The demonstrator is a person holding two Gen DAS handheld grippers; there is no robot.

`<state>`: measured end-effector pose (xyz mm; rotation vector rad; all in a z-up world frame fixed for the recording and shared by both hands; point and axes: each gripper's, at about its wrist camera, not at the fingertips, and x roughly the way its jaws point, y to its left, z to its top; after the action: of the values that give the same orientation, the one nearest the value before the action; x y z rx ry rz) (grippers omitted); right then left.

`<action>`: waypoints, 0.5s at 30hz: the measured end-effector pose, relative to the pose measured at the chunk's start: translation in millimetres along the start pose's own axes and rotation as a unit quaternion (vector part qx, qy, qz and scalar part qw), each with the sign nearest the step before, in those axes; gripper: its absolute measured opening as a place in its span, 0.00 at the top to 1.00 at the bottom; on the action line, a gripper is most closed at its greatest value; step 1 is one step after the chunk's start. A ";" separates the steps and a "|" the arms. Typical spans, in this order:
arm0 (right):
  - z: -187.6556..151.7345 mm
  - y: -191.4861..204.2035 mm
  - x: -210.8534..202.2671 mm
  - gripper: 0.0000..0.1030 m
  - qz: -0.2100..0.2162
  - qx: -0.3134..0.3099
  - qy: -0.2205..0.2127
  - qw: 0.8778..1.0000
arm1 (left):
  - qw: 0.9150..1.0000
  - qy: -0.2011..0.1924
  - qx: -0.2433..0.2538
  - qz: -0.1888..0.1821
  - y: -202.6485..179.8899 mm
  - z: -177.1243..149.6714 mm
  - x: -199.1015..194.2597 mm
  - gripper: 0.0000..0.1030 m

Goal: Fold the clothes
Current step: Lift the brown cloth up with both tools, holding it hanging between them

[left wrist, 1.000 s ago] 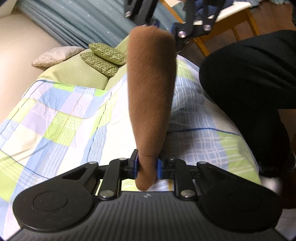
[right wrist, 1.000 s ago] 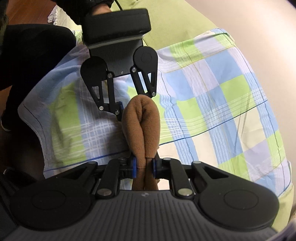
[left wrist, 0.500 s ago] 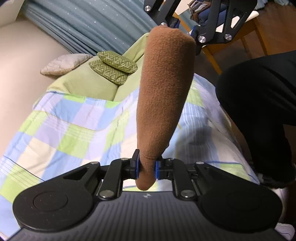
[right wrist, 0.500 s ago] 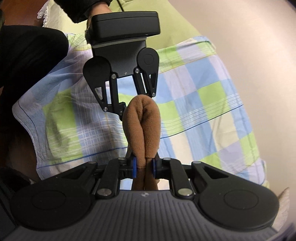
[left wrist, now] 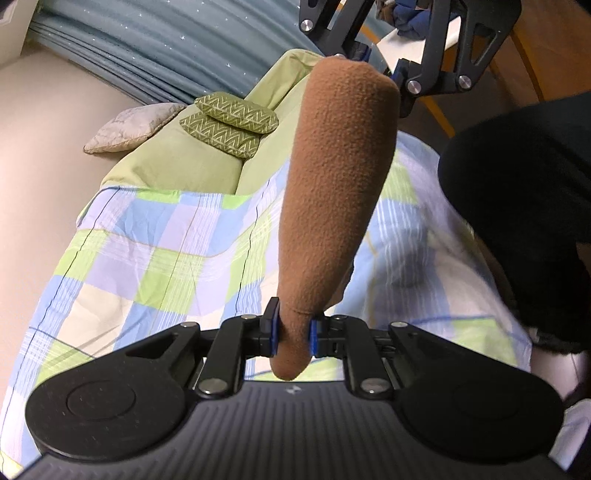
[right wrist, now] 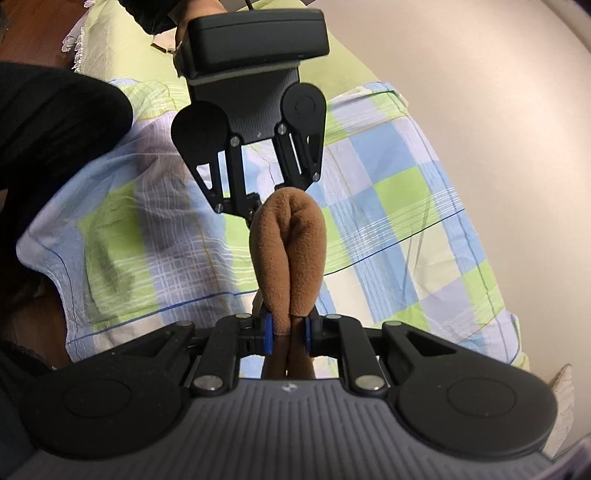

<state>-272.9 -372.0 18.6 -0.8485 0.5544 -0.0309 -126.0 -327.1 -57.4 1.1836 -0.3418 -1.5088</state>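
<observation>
A brown fleece garment (left wrist: 332, 192) is stretched in the air between my two grippers, above a checked bed cover (left wrist: 147, 258). My left gripper (left wrist: 291, 330) is shut on one end of it. My right gripper (right wrist: 288, 332) is shut on the other end, where the fleece (right wrist: 290, 254) is doubled into two rolls. Each gripper shows in the other's view: the right one at the top (left wrist: 384, 70), the left one at the top middle (right wrist: 258, 206). The part of the garment hanging below is hidden.
The bed cover (right wrist: 388, 229) has blue, green and white checks. Two green patterned cushions (left wrist: 232, 123) and a grey cushion (left wrist: 129, 127) lie at the bed's head by a blue curtain (left wrist: 166, 48). The person's dark-clothed body (left wrist: 524, 206) is at the right. A wooden chair (left wrist: 436, 33) stands behind.
Both grippers have risen with the brown garment; the bed looks farther below. The grip on both ends is unchanged.
</observation>
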 end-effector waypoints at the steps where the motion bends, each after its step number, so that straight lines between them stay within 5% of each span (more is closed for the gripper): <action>1: 1.6 0.4 4.6 0.88 0.002 -0.002 0.000 1.000 | 1.000 0.004 -0.001 0.003 -1.3 -9.4 0.7 0.83; 11: 7.9 5.3 108.1 0.88 0.002 -0.068 -0.013 0.998 | 0.998 0.047 0.008 0.030 10.6 -83.0 46.1 0.83; 15: 3.0 14.9 148.1 0.88 0.010 -0.085 -0.010 0.996 | 0.997 0.075 0.017 0.004 6.6 -104.4 76.8 0.76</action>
<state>-147.1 -395.8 -57.5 -1.0080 0.5528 0.0443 -27.5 -356.2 -136.6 1.3130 -0.2721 -1.4035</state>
